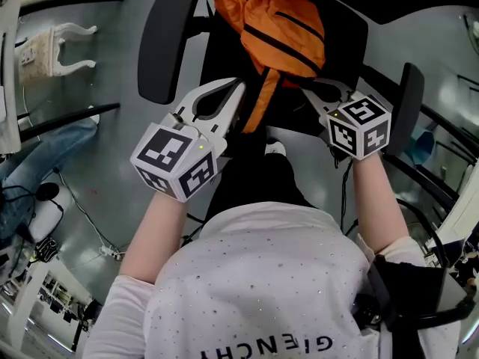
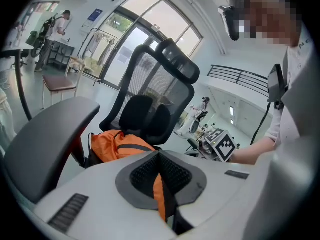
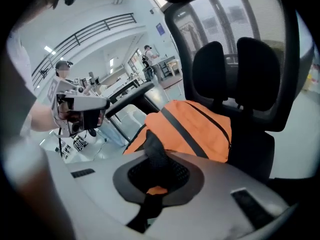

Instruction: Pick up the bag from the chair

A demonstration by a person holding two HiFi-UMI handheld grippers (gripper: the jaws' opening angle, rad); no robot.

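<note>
Bag (image 1: 273, 21), orange, sits on the chair (image 1: 168, 43) seat, up against the backrest. On that seat the left gripper (image 1: 239, 88) is clamped on an orange strap (image 2: 159, 196) and the right gripper (image 1: 310, 94) pinches a black padded strap (image 3: 152, 149). Seat itself is mostly hidden.

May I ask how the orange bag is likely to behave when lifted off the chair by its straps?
Probably floppy: the orange bag looks like thin, crumpled fabric, slumped on the chair. It will likely sag and swing beneath the straps gripped by the left tongs and right tongs. It looks flattish, so perhaps light.
</note>
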